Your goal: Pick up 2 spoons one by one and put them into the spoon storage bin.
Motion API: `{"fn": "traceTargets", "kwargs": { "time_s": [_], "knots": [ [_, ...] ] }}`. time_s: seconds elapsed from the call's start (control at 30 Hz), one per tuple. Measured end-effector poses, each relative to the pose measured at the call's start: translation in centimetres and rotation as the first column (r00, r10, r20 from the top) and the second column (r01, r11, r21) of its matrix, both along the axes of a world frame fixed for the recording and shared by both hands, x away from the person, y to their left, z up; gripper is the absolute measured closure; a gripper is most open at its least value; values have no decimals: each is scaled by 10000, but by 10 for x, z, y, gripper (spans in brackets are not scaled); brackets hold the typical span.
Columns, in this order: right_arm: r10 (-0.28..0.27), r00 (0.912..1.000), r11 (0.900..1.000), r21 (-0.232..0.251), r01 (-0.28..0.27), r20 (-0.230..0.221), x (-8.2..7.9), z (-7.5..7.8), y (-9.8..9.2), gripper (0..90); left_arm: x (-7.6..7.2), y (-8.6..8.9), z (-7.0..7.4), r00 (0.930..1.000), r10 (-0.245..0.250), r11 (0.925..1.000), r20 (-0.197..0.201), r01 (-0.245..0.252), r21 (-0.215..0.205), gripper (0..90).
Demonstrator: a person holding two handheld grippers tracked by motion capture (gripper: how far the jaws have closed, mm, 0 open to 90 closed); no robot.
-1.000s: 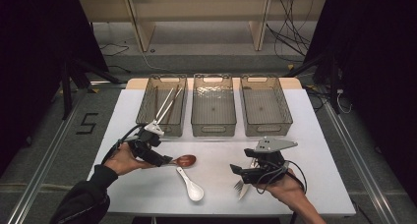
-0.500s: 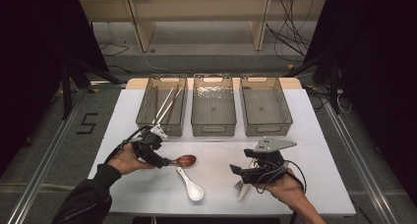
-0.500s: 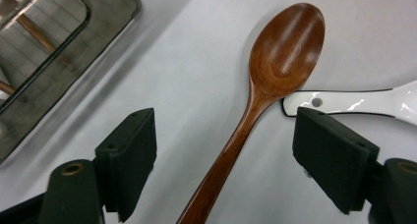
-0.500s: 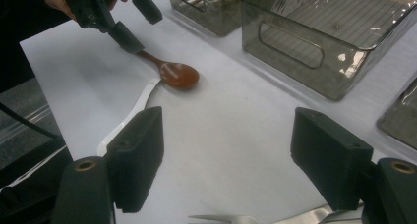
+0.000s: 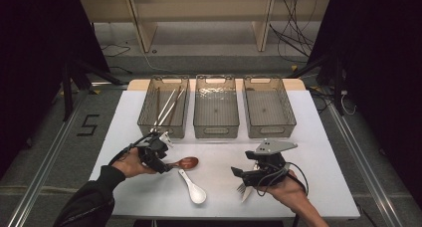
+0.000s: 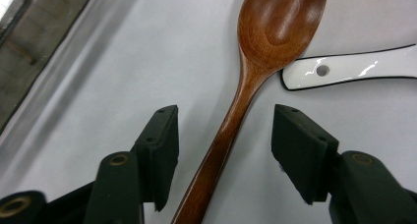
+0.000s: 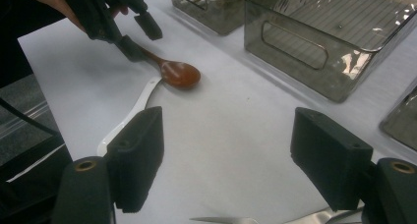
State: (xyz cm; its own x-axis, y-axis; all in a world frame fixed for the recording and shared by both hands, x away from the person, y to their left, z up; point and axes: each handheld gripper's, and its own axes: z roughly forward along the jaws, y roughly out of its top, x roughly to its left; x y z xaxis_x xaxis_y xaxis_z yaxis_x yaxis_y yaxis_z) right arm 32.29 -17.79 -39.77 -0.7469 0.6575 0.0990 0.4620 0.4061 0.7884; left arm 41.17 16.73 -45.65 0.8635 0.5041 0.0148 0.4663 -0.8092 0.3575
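Note:
A brown wooden spoon (image 5: 186, 163) lies on the white table (image 5: 318, 152), bowl pointing right. My left gripper (image 5: 161, 160) straddles its handle. In the left gripper view the handle (image 6: 231, 130) runs up between the two pads with a gap on each side. The jaws have just been closing, and the left gripper (image 6: 226, 113) still stands open. A white ceramic spoon (image 5: 193, 188) lies just below the wooden one, its handle end (image 6: 354, 69) beside the wooden bowl. My right gripper (image 5: 238, 173) rests open at the front right, nothing between its jaws, with a metal fork (image 5: 244, 189) lying under it.
Three clear grey bins stand in a row at the back. The left bin (image 5: 143, 118) holds chopsticks, while the middle bin (image 5: 216, 129) and right bin (image 5: 271, 130) look bare. In the right gripper view the nearest bin (image 7: 314, 47) stands close ahead.
The left gripper's jaws have narrowed around the wooden spoon's handle, and that hand has shifted slightly. The right hand has kept still.

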Motion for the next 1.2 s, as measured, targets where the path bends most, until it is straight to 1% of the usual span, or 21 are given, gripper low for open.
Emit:
{"fn": "traceTargets", "kwargs": {
  "time_s": [0.07,0.27,0.33,0.4,0.5,0.53,0.67,0.77,0.93,1.03,1.13,1.2],
  "knots": [
    [1,10000,10000,-1,-1,5,0,0,0,296,1,-3,-2,10000,-87,9998,-35,87,171,488],
    [-2,10000,10000,8,2,16,0,1,0,296,3,-8,-5,9987,-250,9984,-438,272,505,571],
    [-12,10000,10000,16,12,15,0,1,-1,296,4,-9,-6,9982,-308,9975,-517,340,625,595],
    [4,10000,10000,15,-4,24,0,1,-1,296,6,-10,-6,9980,-309,9971,-552,346,674,619],
    [-7,10000,10000,8,7,16,0,1,0,296,8,-12,-6,9972,-274,9956,-697,334,871,657],
    [-2,10000,10000,3,2,4,0,1,0,297,8,-13,-6,9969,-232,9958,-752,297,863,667],
    [-8,10000,10000,-5,8,7,0,0,0,296,9,-13,-5,9961,-385,9935,-788,466,1034,716],
    [1,10000,10000,-14,-1,-4,0,0,0,297,7,-14,-6,9959,-436,9940,-788,512,969,740],
    [-11,10000,10000,-14,11,-13,1,0,0,298,6,-14,-5,9944,-783,9914,-716,852,990,789],
    [6,10000,10000,-26,-6,3,1,0,0,298,5,-14,-6,9945,-841,9911,-632,901,980,798],
    [-17,10000,10000,-18,17,-3,1,0,-1,298,4,-14,-6,9952,-764,9927,-611,816,884,803],
    [-24,10000,10000,-18,24,2,1,0,-1,298,4,-13,-4,9946,-842,9918,-609,896,915,804]
  ]
}}
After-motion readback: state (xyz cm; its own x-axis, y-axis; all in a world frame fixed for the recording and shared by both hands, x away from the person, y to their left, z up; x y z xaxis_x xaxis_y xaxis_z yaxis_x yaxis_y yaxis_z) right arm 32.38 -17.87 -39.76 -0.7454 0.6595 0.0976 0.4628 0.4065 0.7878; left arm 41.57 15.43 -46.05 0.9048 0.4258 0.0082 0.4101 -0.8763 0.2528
